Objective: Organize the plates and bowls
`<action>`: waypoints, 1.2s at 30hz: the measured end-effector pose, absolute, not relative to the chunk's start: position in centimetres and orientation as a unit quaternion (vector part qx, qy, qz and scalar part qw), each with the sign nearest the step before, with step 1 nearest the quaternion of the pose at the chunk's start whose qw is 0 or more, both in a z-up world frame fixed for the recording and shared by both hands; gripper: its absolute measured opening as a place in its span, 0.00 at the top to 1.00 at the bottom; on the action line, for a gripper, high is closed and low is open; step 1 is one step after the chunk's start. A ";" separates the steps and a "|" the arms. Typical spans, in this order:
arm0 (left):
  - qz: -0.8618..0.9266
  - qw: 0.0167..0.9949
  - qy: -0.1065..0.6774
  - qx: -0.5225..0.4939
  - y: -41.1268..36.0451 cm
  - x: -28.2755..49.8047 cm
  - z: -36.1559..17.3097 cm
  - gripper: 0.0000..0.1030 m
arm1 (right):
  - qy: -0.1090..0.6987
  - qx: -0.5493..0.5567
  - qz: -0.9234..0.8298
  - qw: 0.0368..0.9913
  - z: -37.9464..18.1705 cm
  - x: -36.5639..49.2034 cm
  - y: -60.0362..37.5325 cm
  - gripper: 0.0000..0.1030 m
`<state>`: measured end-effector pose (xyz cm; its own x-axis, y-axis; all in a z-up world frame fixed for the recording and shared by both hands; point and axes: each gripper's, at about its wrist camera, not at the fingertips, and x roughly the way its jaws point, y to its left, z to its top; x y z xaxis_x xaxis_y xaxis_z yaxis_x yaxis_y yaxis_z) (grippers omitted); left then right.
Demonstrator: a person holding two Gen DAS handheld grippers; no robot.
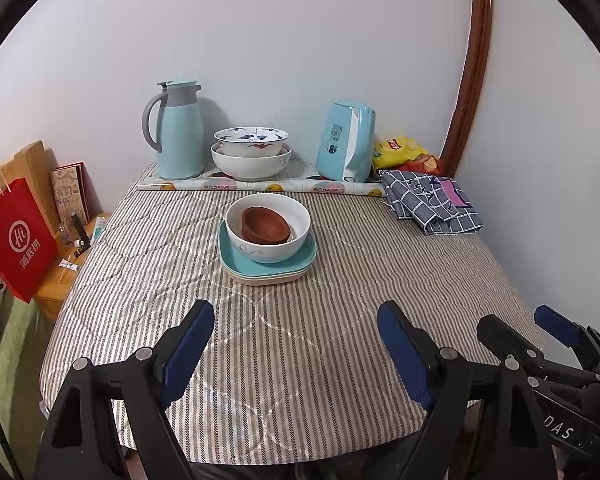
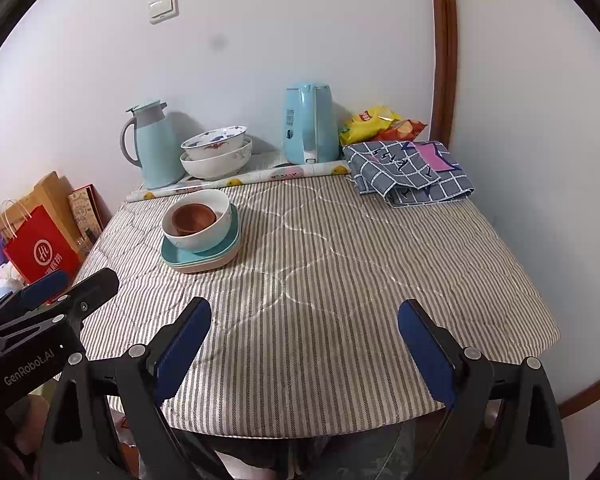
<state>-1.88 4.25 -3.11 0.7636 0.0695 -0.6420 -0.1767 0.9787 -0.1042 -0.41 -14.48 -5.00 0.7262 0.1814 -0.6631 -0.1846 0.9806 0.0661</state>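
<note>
Left wrist view reads "DAS" on the right gripper (image 1: pixel 532 326); the right wrist view reads "GenRobot.AI" on the left gripper (image 2: pixel 74 286). Both grippers hang over the near edge of the striped quilted tablecloth (image 1: pixel 340 280), jaws spread wide and holding nothing. Mid-table, a round white ceramic bowl (image 1: pixel 276 246) holding brown wooden bowls (image 1: pixel 265 226) sits on stacked square teal and pink plates (image 1: pixel 236 264). Two patterned white bowls (image 1: pixel 251 152) nest by the wall, between a smooth blue jug (image 1: pixel 180 132) and blue kettle (image 1: pixel 346 142).

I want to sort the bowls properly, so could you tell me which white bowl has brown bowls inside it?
The white bowl mid-table, sitting on the teal plates; the plain white bowl by the wall holds a blue-patterned bowl instead.
</note>
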 end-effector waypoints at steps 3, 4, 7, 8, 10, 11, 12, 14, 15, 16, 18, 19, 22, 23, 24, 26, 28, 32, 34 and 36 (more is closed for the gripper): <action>0.066 0.936 0.338 -0.078 4.3 -1.9 -3.1 0.19 | 0.356 -0.002 0.099 0.929 -5.0 -0.4 -14.5 0.09; 0.065 0.936 0.338 -0.079 4.3 -1.9 -3.1 0.19 | 0.356 -0.002 0.099 0.929 -4.9 -0.4 -14.5 0.09; 0.066 0.936 0.337 -0.078 4.2 -1.9 -3.1 0.19 | 0.356 -0.001 0.098 0.929 -4.9 -0.4 -14.5 0.09; 0.066 0.936 0.337 -0.079 4.2 -1.9 -3.1 0.20 | 0.356 -0.001 0.098 0.929 -4.8 -0.5 -14.5 0.09; 0.066 0.936 0.337 -0.079 4.2 -1.9 -3.1 0.20 | 0.356 -0.001 0.098 0.929 -4.8 -0.5 -14.5 0.09; 0.066 0.936 0.337 -0.080 4.2 -1.9 -3.1 0.20 | 0.356 -0.001 0.098 0.929 -4.8 -0.5 -14.5 0.09; 0.066 0.936 0.337 -0.080 4.3 -1.9 -3.1 0.20 | 0.356 -0.001 0.098 0.929 -4.8 -0.5 -14.5 0.09; 0.067 0.936 0.337 -0.079 4.3 -1.9 -3.1 0.20 | 0.355 -0.001 0.099 0.930 -4.8 -0.5 -14.5 0.09; 0.067 0.936 0.337 -0.080 4.3 -2.0 -3.1 0.20 | 0.355 -0.001 0.099 0.930 -4.7 -0.5 -14.6 0.09; 0.066 0.936 0.337 -0.080 4.3 -1.9 -3.0 0.20 | 0.355 -0.001 0.099 0.930 -4.8 -0.5 -14.6 0.09; 0.067 0.936 0.337 -0.079 4.3 -2.0 -3.0 0.20 | 0.355 -0.001 0.099 0.929 -4.8 -0.5 -14.5 0.09; 0.067 0.936 0.337 -0.078 4.3 -1.9 -3.0 0.20 | 0.355 -0.001 0.099 0.930 -4.8 -0.5 -14.5 0.09; 0.067 0.936 0.337 -0.079 4.4 -2.0 -3.0 0.20 | 0.355 0.000 0.098 0.930 -4.7 -0.5 -14.5 0.09; 0.067 0.936 0.337 -0.078 4.4 -2.0 -3.0 0.20 | 0.355 0.000 0.098 0.930 -4.7 -0.5 -14.5 0.09; 0.067 0.936 0.337 -0.078 4.4 -2.0 -3.0 0.20 | 0.354 0.000 0.097 0.930 -4.7 -0.5 -14.6 0.09; 0.068 0.936 0.337 -0.079 4.4 -2.0 -3.0 0.20 | 0.354 0.001 0.096 0.930 -4.7 -0.5 -14.5 0.09; 0.068 0.936 0.337 -0.078 4.4 -2.0 -3.0 0.20 | 0.354 0.002 0.097 0.930 -4.7 -0.6 -14.4 0.09; 0.068 0.935 0.338 -0.078 4.5 -2.0 -3.0 0.20 | 0.354 0.003 0.096 0.930 -4.7 -0.6 -14.5 0.09; 0.068 0.936 0.338 -0.077 4.4 -1.9 -3.0 0.20 | 0.354 0.003 0.096 0.930 -4.7 -0.6 -14.5 0.09; 0.068 0.936 0.338 -0.077 4.4 -1.9 -3.1 0.20 | 0.354 0.003 0.097 0.930 -4.6 -0.5 -14.6 0.09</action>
<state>-1.89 4.43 -3.09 0.7626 0.0755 -0.6425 -0.1790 0.9790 -0.0975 -0.55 -14.58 -4.65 0.7311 0.1823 -0.6574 -0.1776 0.9813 0.0746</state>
